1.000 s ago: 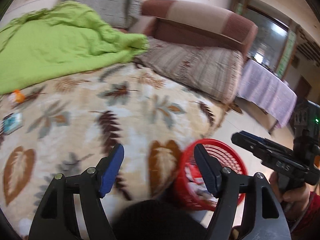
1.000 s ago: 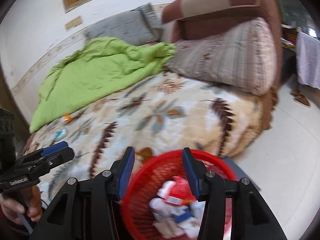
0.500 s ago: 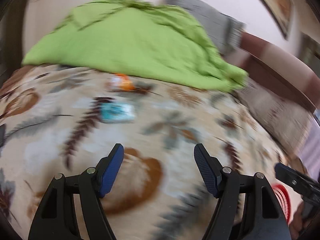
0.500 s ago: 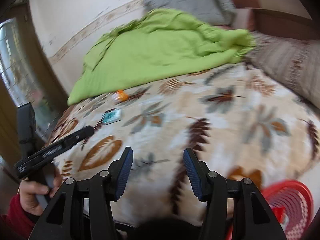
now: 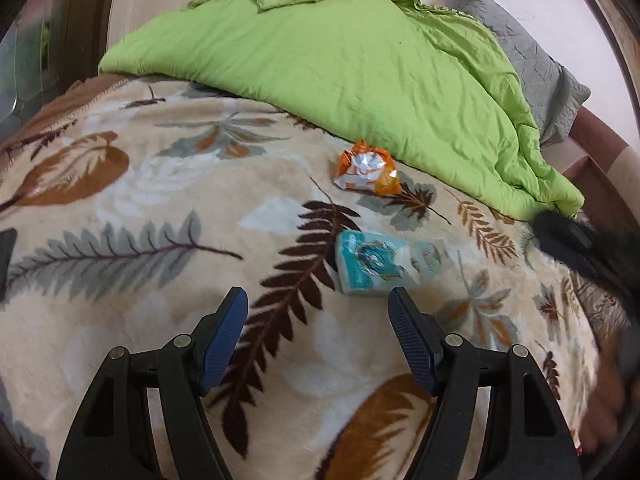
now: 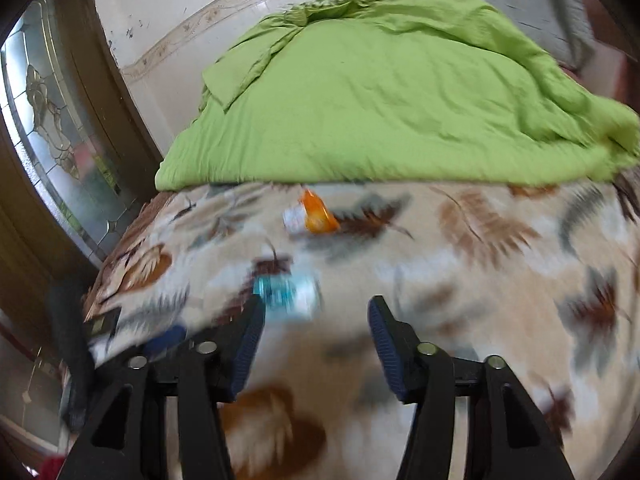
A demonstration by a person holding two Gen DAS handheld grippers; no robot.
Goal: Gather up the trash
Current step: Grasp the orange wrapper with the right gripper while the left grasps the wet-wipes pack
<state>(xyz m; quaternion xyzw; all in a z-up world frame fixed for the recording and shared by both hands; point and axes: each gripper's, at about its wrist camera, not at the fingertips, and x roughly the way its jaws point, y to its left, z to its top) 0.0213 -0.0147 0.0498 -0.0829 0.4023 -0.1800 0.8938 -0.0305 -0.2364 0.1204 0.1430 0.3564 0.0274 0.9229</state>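
Both grippers hang over the bed's leaf-patterned blanket [image 5: 120, 272] with jaws spread and nothing between them: the left gripper [image 5: 318, 336] and the right gripper [image 6: 316, 336]. A teal packet [image 5: 372, 266] lies flat on the blanket just beyond the left gripper's right finger. A crumpled orange wrapper [image 5: 368, 168] lies farther off, close to the edge of the green quilt [image 5: 340, 60].

Fuzzy fleece blanket [image 5: 120, 280]; glossy crinkled foil wrapper [image 5: 367, 168].
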